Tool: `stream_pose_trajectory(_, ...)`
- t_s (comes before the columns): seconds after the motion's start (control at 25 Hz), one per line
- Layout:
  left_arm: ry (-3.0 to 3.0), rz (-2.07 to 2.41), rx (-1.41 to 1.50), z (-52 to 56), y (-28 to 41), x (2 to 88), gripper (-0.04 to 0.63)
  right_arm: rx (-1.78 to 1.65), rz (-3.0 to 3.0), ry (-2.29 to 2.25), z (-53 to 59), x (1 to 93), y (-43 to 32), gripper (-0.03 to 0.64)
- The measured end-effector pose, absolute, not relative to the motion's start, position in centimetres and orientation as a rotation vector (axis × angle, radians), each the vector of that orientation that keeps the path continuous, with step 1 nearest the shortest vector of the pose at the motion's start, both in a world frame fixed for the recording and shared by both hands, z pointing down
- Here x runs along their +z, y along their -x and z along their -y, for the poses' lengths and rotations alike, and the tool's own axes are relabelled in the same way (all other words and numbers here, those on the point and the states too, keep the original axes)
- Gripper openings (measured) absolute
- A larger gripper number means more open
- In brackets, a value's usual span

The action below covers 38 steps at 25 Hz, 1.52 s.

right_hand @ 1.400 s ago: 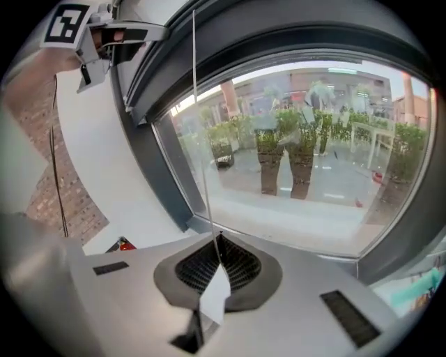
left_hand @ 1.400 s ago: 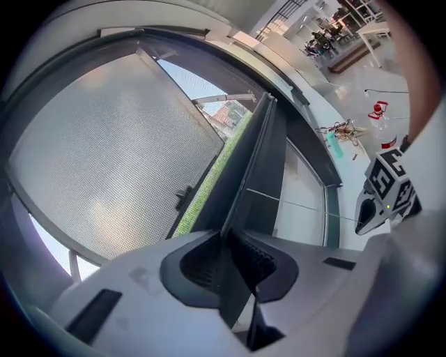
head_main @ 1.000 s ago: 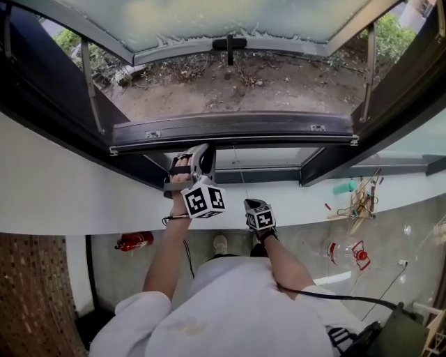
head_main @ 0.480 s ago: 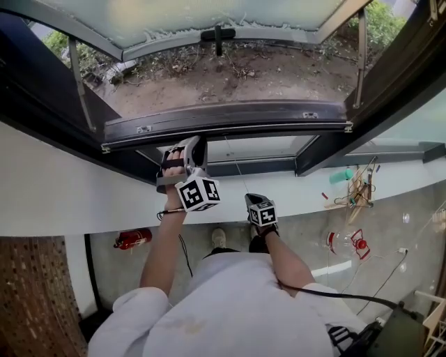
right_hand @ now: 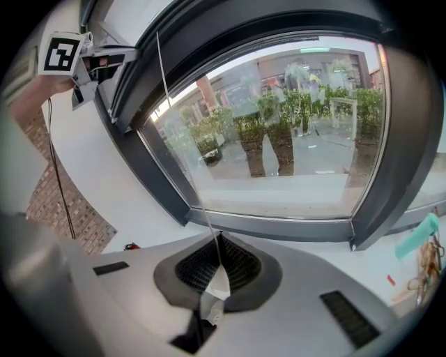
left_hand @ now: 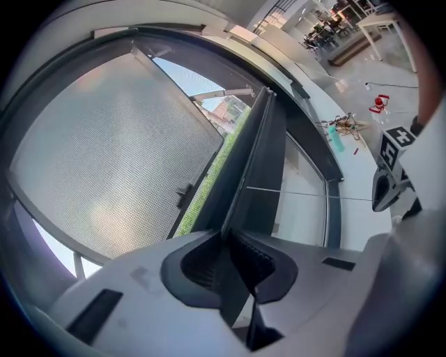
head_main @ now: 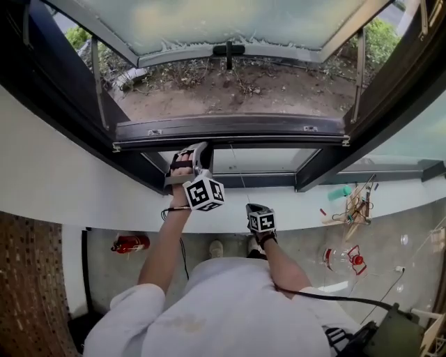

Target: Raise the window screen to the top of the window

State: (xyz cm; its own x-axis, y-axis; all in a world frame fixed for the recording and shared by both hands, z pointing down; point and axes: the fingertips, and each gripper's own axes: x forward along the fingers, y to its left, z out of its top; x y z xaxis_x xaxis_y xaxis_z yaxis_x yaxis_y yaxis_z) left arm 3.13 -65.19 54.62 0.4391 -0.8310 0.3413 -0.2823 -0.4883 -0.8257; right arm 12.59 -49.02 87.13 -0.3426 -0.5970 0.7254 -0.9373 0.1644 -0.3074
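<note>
Window screen bar (head_main: 230,130) above white ledge (head_main: 63,188), grey floor (head_main: 306,244)

Looks like a workshop or lab hall, not a home. Bare concrete floor (head_main: 306,240), a red fire extinguisher (head_main: 130,243) sitting on it near a rough brick wall (head_main: 31,279), a tangle of odds and ends (head_main: 355,206) dumped at the edge of the white sill (head_main: 306,202), and tables (left_hand: 369,21) further down the room. The big dark-framed window (head_main: 230,129) opens onto scrubby dirt (head_main: 230,80) and shrubs (head_main: 380,35).
</note>
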Motion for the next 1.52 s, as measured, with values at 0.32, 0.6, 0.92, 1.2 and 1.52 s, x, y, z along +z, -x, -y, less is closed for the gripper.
stream_pose_trajectory(0.32, 1.978, -0.853, -1.009, 65.0, -2.9, 53.6, 0.029, 0.999, 1.980, -1.489, 49.0, 85.4, -14.1, 0.000)
stream_pose_trajectory(0.6, 2.002, -0.901, -0.953, 65.1, -3.3, 51.2, 0.029, 0.915, 2.062, -1.472, 50.1, 84.1, -13.4, 0.000)
stream_pose_trajectory(0.92, 2.034, -0.959, -0.834, 65.1, -3.1, 47.4, 0.040, 0.861, 2.169, -1.492, 52.5, 81.6, -12.1, 0.000)
stream_pose_trajectory(1.2, 2.127, -0.993, -0.802, 65.1, -2.9, 46.5, 0.048, 0.900, 2.197, -1.530, 53.2, 81.0, -11.9, 0.000)
stream_pose_trajectory(1.52, 2.206, -1.019, -0.720, 64.9, -2.8, 44.8, 0.057, 0.882, 2.264, -1.544, 53.4, 79.4, -11.5, 0.000)
